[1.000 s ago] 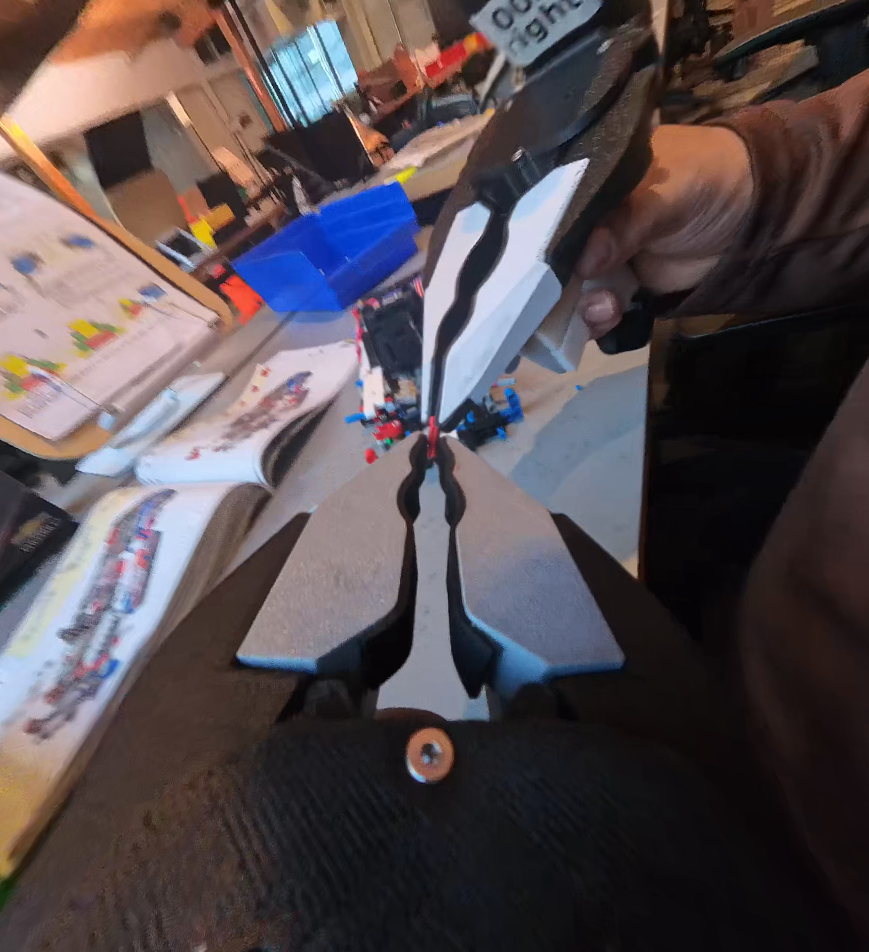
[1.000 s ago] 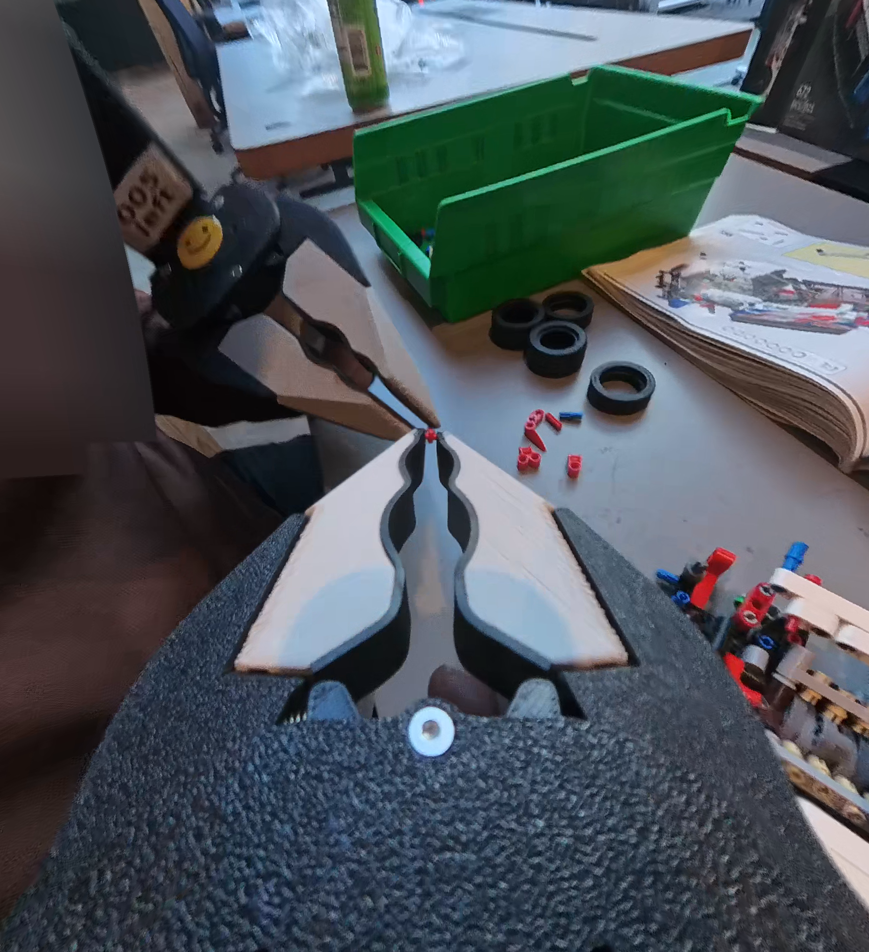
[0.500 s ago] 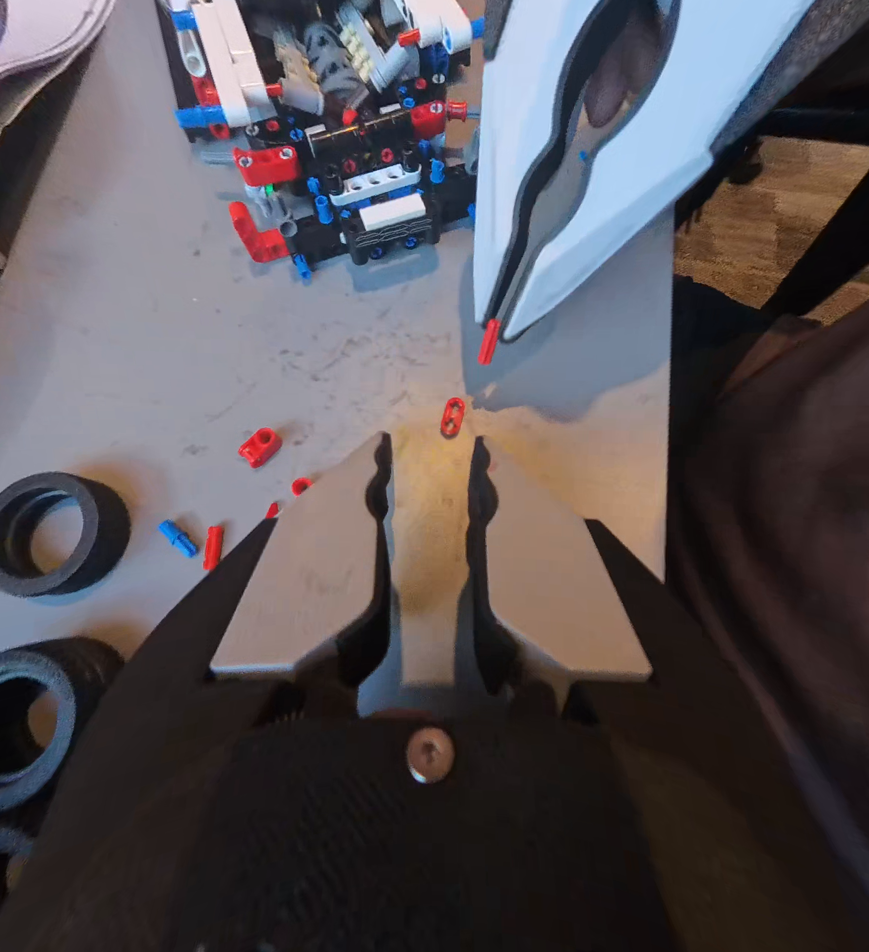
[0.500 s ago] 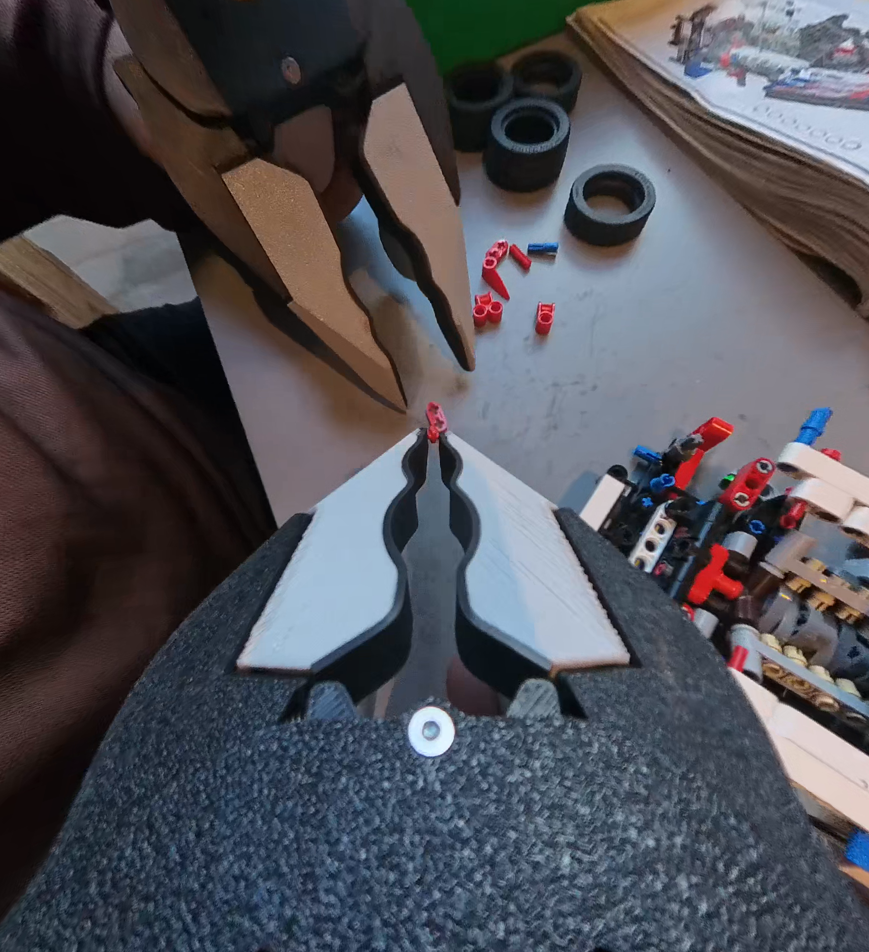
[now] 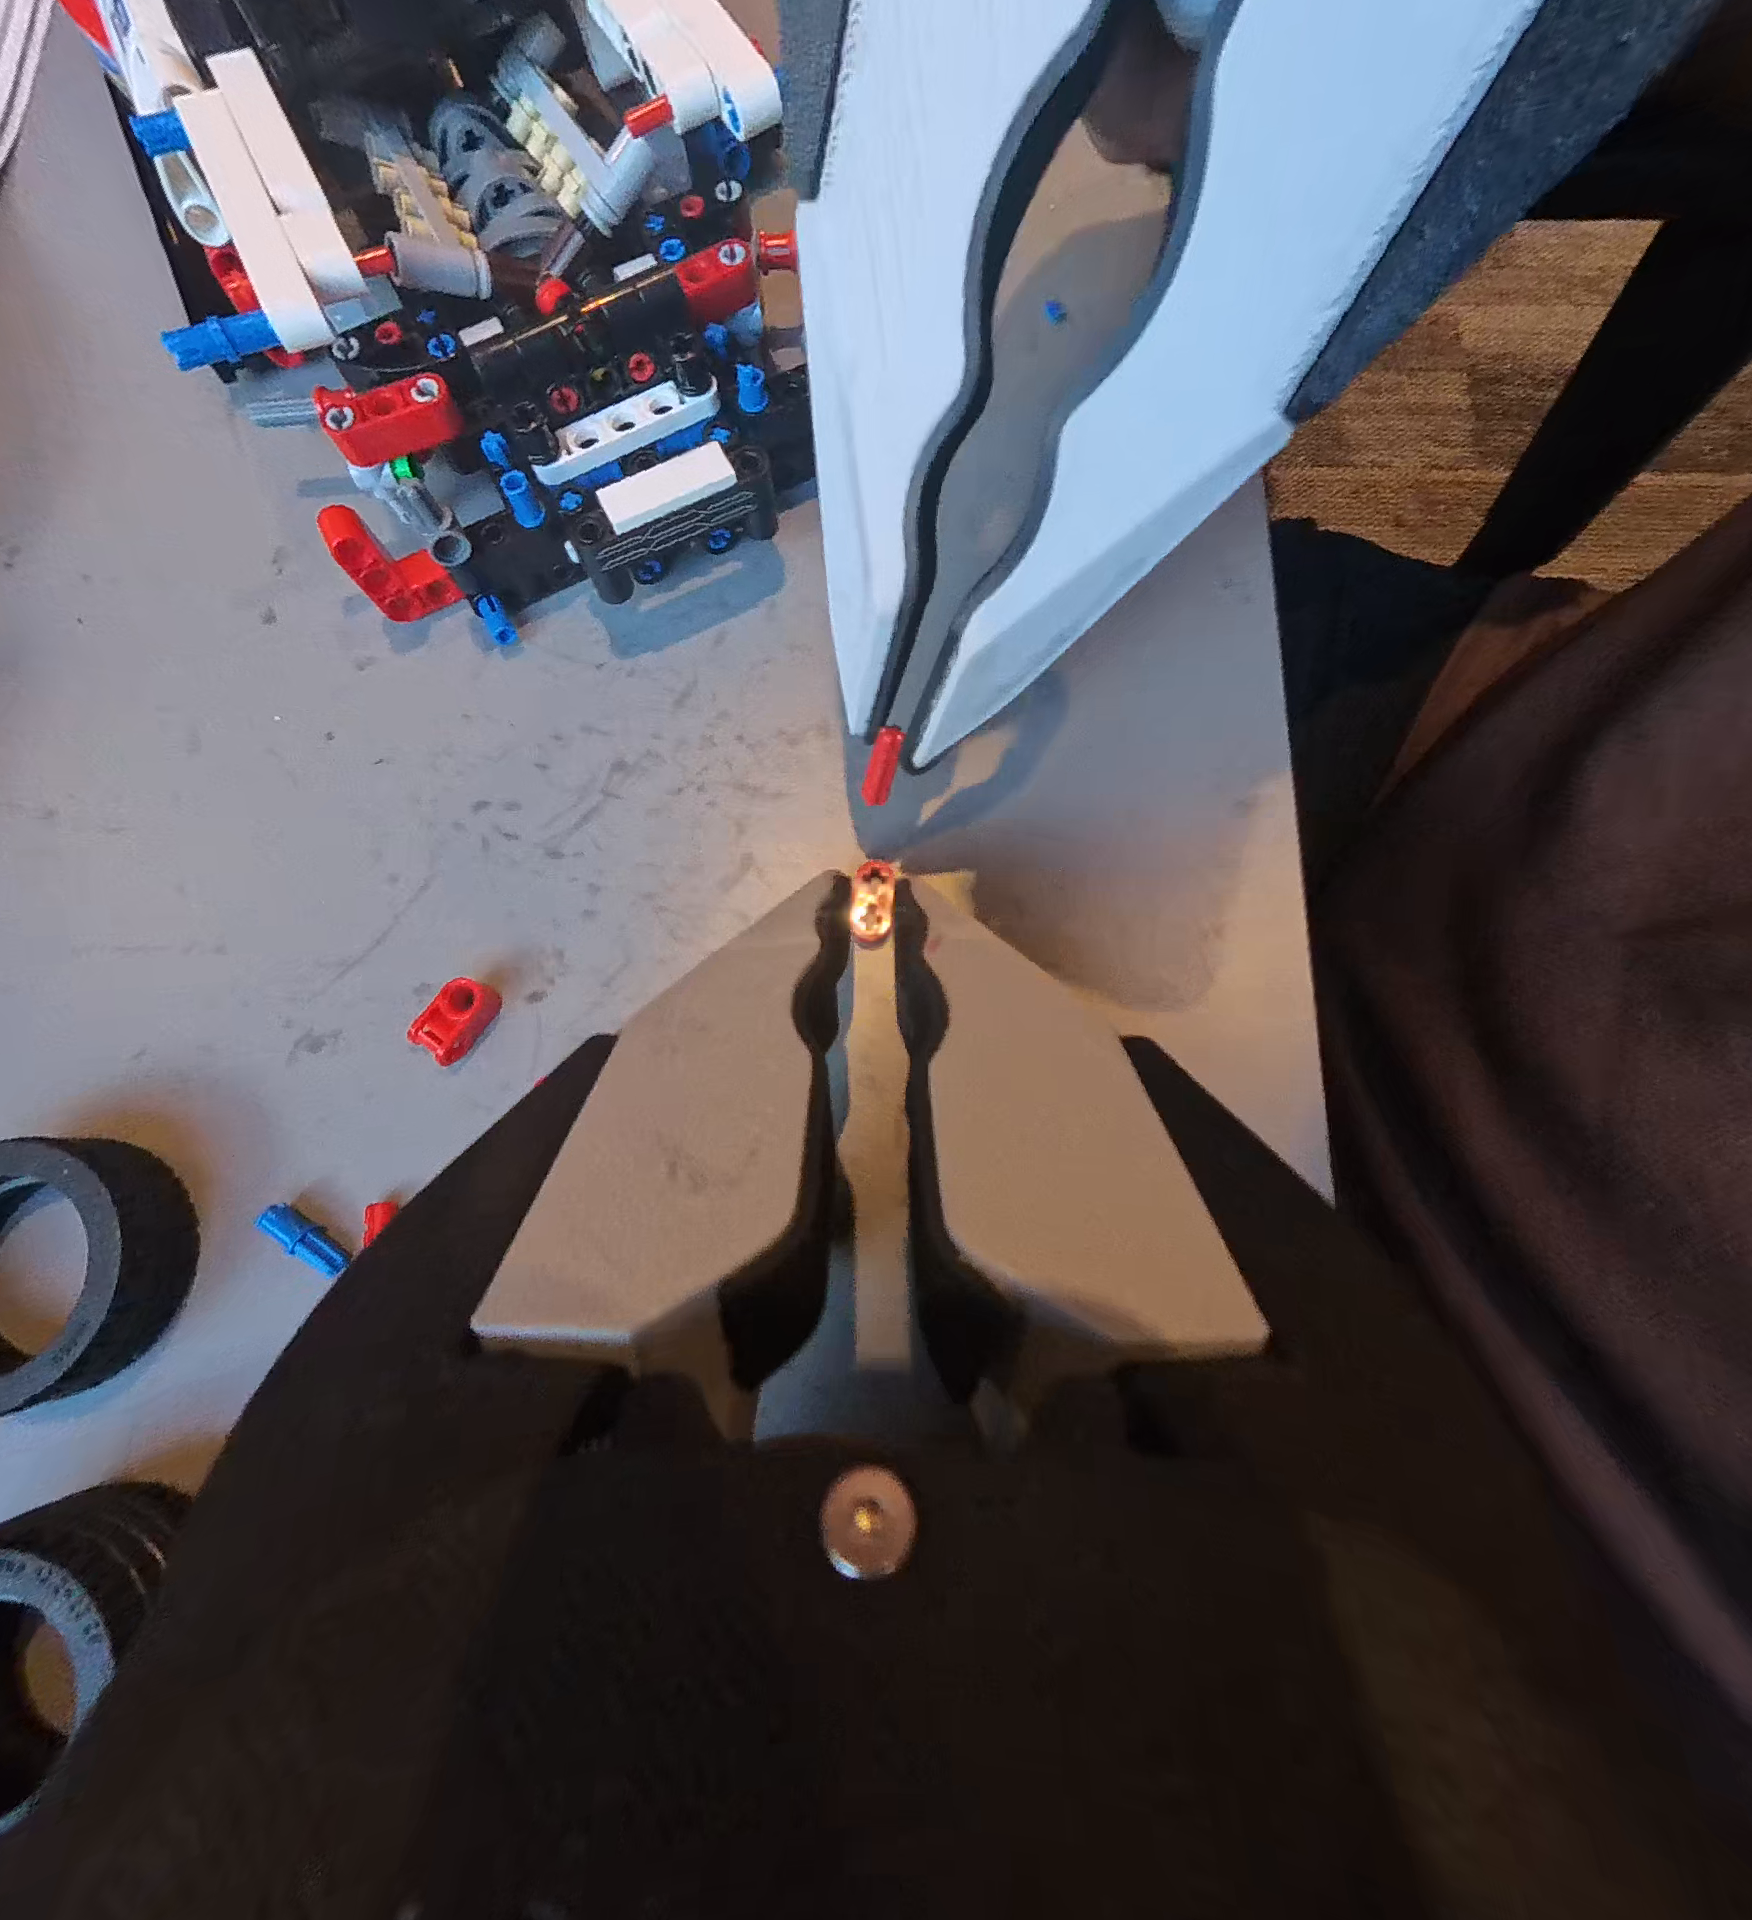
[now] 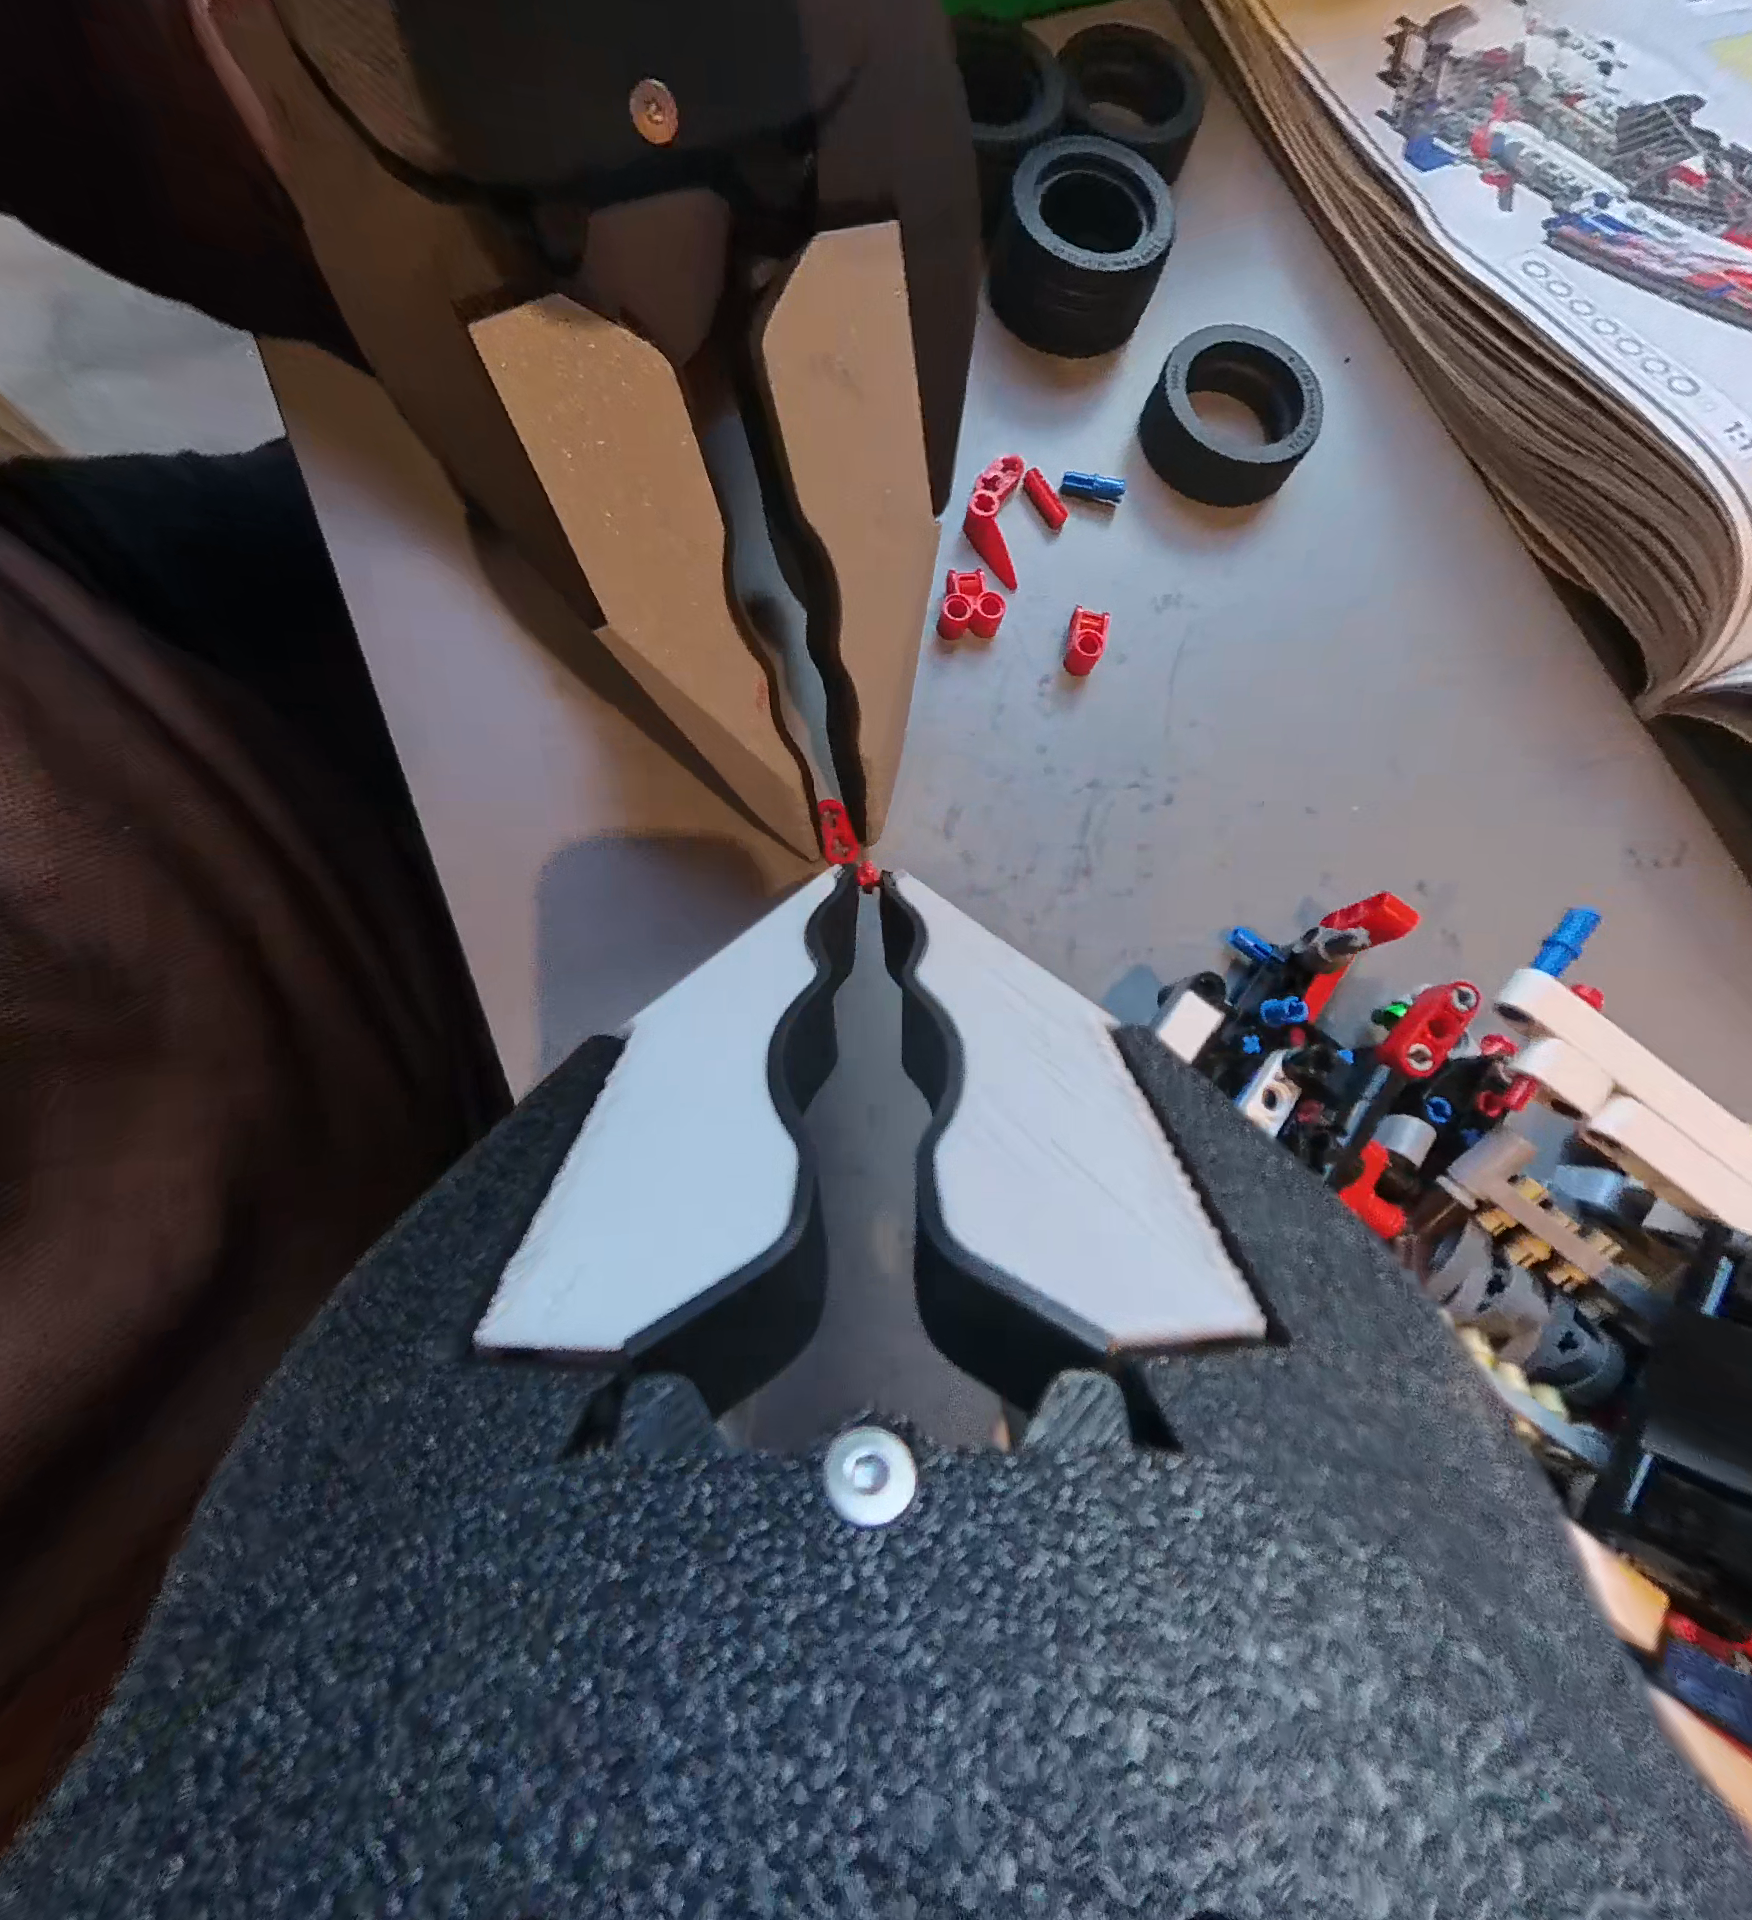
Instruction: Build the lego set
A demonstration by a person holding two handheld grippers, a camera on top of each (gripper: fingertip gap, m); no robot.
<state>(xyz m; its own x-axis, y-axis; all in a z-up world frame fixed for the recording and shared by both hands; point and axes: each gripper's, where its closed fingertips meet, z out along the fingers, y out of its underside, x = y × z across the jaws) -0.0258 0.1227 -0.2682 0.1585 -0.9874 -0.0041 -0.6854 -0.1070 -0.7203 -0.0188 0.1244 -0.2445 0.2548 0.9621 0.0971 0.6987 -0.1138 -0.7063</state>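
Note:
My left gripper is shut on a small red two-hole connector near the table's front edge; it also shows in the right wrist view. My right gripper is shut on a short red pin. In the left wrist view the right gripper comes down from above with the red pin sticking out of its tips, just short of the connector. The half-built lego model stands on the grey table, also at the right of the right wrist view.
Loose red pieces, a red connector and a blue pin lie on the table. Black tyres sit nearby. An open instruction book lies at the far right. A person's brown sleeve fills the table's near edge. My two grippers' fingertips are within a few centimetres of each other.
Both grippers swung down from the room to the table. My left gripper opened, then shut on the red connector lying there. The right gripper kept the red pin and drew close to the connector.

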